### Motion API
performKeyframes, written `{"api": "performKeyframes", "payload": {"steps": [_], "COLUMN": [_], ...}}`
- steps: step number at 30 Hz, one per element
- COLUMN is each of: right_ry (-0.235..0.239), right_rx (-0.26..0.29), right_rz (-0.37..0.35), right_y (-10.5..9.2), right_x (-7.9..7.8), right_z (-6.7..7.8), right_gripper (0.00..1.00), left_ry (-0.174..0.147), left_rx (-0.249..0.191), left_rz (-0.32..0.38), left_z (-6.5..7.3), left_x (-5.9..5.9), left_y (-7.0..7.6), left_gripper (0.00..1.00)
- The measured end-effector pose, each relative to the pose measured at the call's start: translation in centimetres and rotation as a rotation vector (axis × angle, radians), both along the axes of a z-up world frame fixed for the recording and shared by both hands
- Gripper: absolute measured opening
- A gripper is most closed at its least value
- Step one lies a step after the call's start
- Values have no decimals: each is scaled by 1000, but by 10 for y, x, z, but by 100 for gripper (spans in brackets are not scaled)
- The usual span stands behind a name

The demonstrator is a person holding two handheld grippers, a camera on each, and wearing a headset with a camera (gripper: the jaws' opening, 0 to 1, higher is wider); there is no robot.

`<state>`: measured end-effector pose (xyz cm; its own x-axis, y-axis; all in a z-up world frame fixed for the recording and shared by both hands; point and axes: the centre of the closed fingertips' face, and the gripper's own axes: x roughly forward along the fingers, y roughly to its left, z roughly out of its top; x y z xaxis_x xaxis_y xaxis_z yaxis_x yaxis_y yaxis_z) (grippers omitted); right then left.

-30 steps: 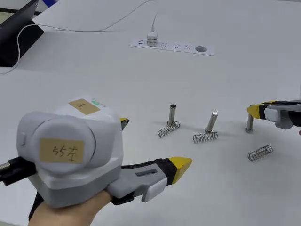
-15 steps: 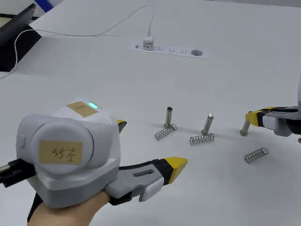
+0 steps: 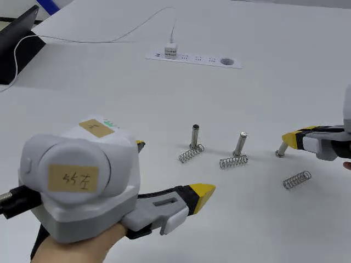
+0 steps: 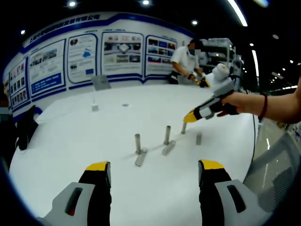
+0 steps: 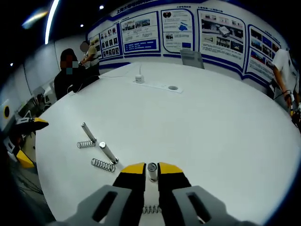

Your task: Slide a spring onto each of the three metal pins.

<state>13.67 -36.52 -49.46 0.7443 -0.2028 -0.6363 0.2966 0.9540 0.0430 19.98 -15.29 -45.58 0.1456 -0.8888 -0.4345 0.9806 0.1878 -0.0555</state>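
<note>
1. Steel left pin (image 3: 194, 136) and middle pin (image 3: 240, 143) stand on the white table (image 3: 109, 82), with left spring (image 3: 190, 153) and middle spring (image 3: 233, 161) lying at their feet.
2. Right tongs (image 5: 151, 173) are pinching the tilted third pin (image 3: 281, 149); loose spring (image 3: 296, 179) lies nearby.
3. Left tongs (image 4: 153, 170) are spread wide, holding nothing.

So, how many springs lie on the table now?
3. One spring beside the left pin, one beside the middle pin, one apart, nearer the person than the right pin, which the right gripper holds.
</note>
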Motion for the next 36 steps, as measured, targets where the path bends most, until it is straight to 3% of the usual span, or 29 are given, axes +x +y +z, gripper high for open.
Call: {"api": "performKeyframes", "payload": {"steps": [7, 16, 20, 28, 31, 36], "right_ry": [-26, -94, -125, -222, -234, -242], "right_rx": [-7, -16, -13, -9, -11, -19], "right_rz": [17, 15, 28, 39, 47, 85], "right_y": [3, 4, 8, 19, 23, 34], "right_x": [2, -1, -3, -8, -11, -15], "right_z": [6, 21, 27, 43, 44, 45], "right_gripper": [19, 31, 35, 39, 40, 43], "left_ry": [-6, -30, -22, 7, 16, -38], "left_rx": [7, 19, 30, 43, 37, 63], "left_rz": [3, -21, -29, -12, -22, -63], "left_z": [-1, -4, -7, -10, -8, -7], "left_x": [1, -3, -4, 5, 6, 13], "left_y": [1, -2, -1, 1, -2, -9], "left_gripper": [76, 75, 72, 70, 67, 63]}}
